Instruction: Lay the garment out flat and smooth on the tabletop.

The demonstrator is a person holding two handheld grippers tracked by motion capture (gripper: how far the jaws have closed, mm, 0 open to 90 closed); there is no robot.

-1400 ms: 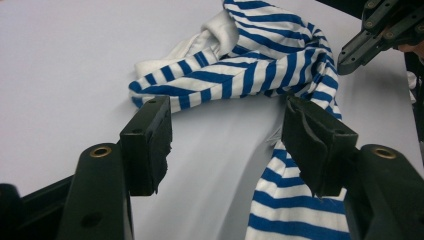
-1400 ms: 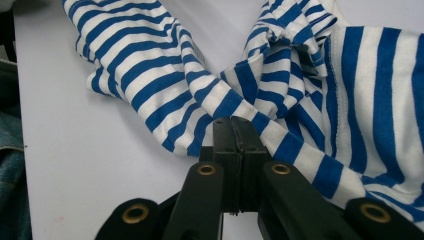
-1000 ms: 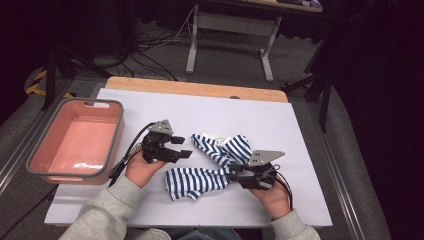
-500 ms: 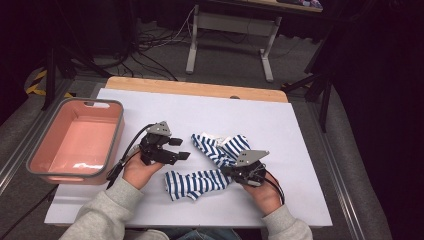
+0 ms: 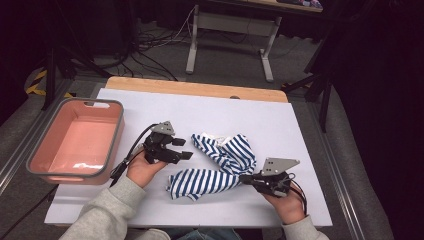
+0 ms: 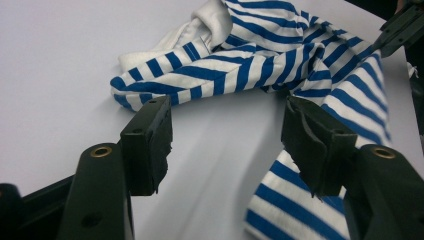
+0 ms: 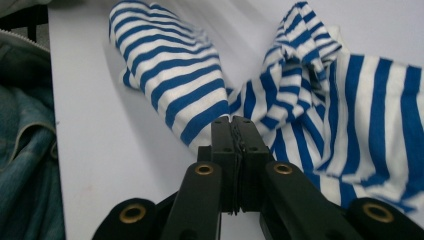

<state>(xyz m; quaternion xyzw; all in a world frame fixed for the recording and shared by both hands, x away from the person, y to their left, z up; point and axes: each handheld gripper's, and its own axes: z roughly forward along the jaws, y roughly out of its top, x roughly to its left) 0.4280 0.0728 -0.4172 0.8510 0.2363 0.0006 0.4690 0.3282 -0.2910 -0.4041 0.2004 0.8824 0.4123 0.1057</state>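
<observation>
Since a second ago the right tongs (image 5: 246, 177) have slid outward along the counter (image 5: 300, 130), away from the pink bin (image 5: 75, 145), closing as they went; they now sit pressed together on an edge of the striped garment (image 5: 215, 167), which has stretched out after them. Crumpled, the garment lies well to the right of the bin. Left tongs (image 5: 186, 149) stand apart, empty, between bin and garment.
</observation>
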